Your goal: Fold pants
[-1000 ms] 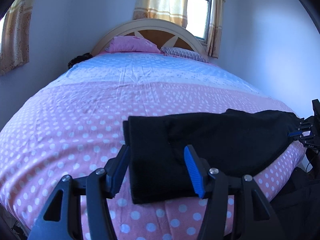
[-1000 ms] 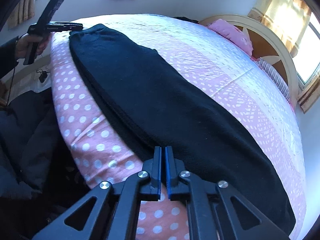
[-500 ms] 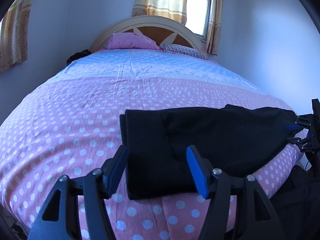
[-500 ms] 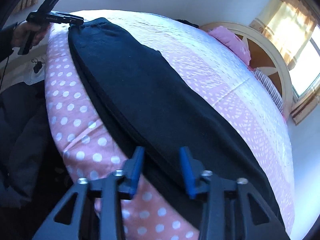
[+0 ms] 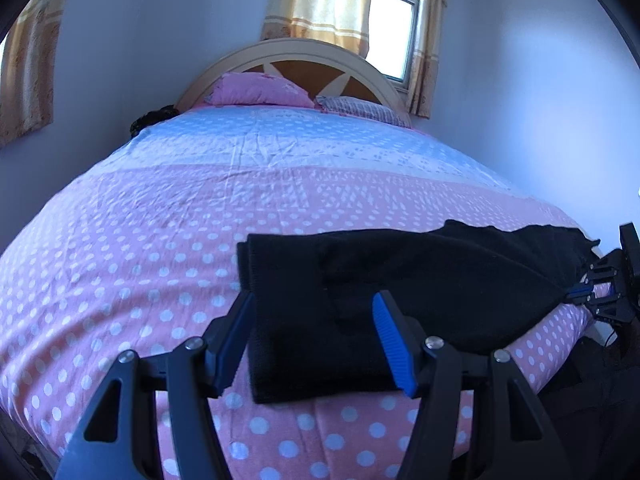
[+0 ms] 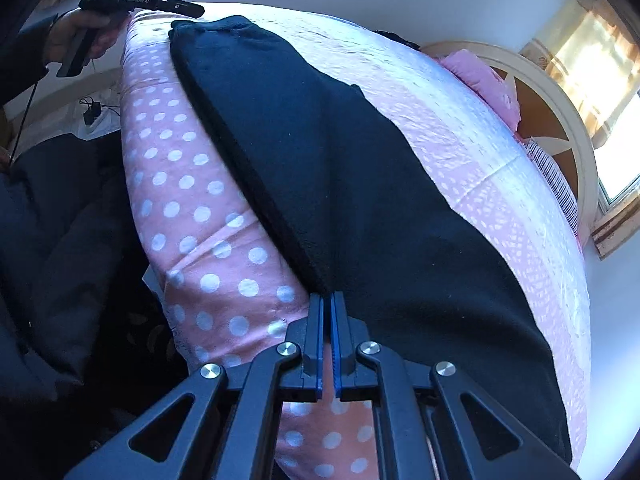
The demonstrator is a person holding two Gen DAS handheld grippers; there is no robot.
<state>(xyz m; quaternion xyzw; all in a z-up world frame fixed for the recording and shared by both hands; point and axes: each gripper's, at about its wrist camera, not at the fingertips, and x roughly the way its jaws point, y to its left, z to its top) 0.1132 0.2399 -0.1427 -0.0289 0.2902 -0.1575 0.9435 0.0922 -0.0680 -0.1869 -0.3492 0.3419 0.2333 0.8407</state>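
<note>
Black pants [image 5: 400, 280] lie stretched along the near edge of the pink dotted bed [image 5: 140, 248]. My left gripper [image 5: 314, 300] stands open, its blue pads either side of the pants' squared left end without pinching it. At the other end, my right gripper [image 6: 328, 298] has its fingers closed together on the near edge of the pants [image 6: 340, 160]. In the left wrist view the right gripper [image 5: 588, 290] shows small at the far right, touching the cloth. The right wrist view shows a hand [image 6: 76, 36] holding the left gripper [image 6: 176, 6] at the far end.
A pink pillow [image 5: 260, 90] and a striped pillow [image 5: 360, 106] lie by the arched headboard [image 5: 296, 50]. Dark clothing [image 6: 60, 220] hangs beside the bed's edge, and a plug with cable [image 6: 94, 112] lies on the floor. The bed beyond the pants is bare sheet.
My right gripper opened half a second ago, moved onto the pants' edge and has now closed on it. The left gripper stayed open over the pants' end, barely moving.
</note>
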